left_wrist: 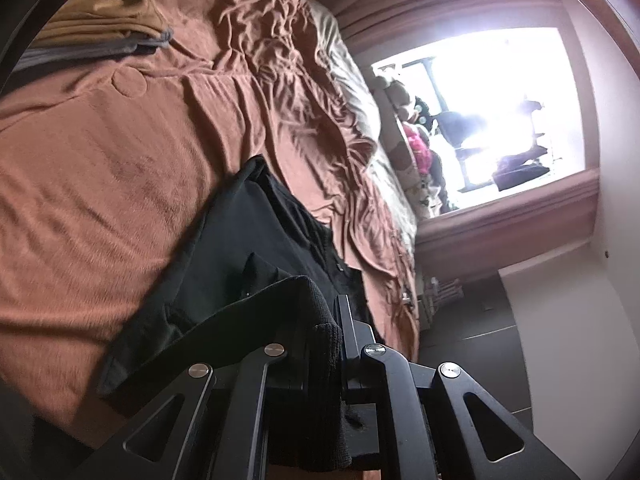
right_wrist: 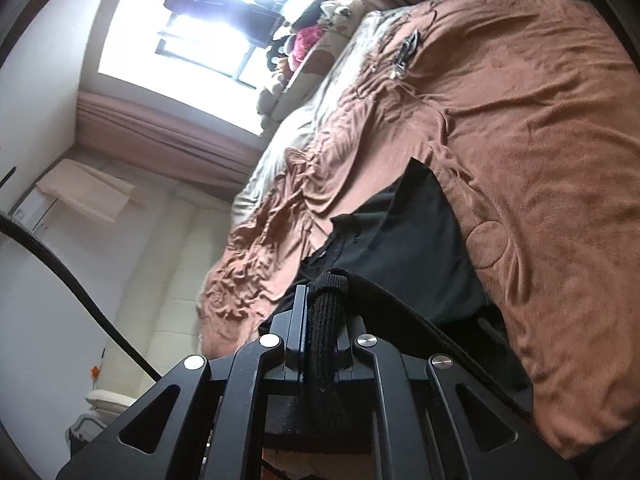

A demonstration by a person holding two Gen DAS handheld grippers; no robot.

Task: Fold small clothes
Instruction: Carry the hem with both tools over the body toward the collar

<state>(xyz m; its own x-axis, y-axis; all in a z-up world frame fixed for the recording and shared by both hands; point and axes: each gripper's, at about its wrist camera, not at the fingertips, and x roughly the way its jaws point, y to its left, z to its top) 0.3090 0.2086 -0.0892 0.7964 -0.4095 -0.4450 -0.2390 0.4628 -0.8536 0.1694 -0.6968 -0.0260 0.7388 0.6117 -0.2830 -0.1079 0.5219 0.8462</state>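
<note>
Left wrist view, your inventory: your left gripper [left_wrist: 334, 320] has its jaws clamped on a ribbed knit edge of the black garment [left_wrist: 256, 232], which drapes from the jaws down onto the brown bedspread [left_wrist: 120, 168], most of it spread flat on the bed just past the fingertips. No brand, label or writing can be read on the garment, the gripper or the bedding. Beyond the garment on the bedspread, at the frame's upper left, a stack of folded clothes [left_wrist: 100, 20] in mustard and grey is cut off by the lens rim. Past the bedspread's rumpled far edge stands a bright window [left_wrist: 500, 112], washed out by glare; the soft toys [left_wrist: 416, 136] crowded at its sill are too blurred to itemise. Right wrist view: your right gripper [right_wrist: 320, 308] has its jaws pressed together on another ribbed black fold of the same black garment [right_wrist: 400, 240], the rest trailing across the bedspread [right_wrist: 540, 140] right in front of the fingertips. Near the bedspread's far edge lies a small metallic item [right_wrist: 404, 56], too small to identify. A dark cable [right_wrist: 60, 272] curves across the pale wall, well apart from the bedspread, its ends cut off. Window [right_wrist: 208, 20] again overexposed; nothing legible anywhere.
</note>
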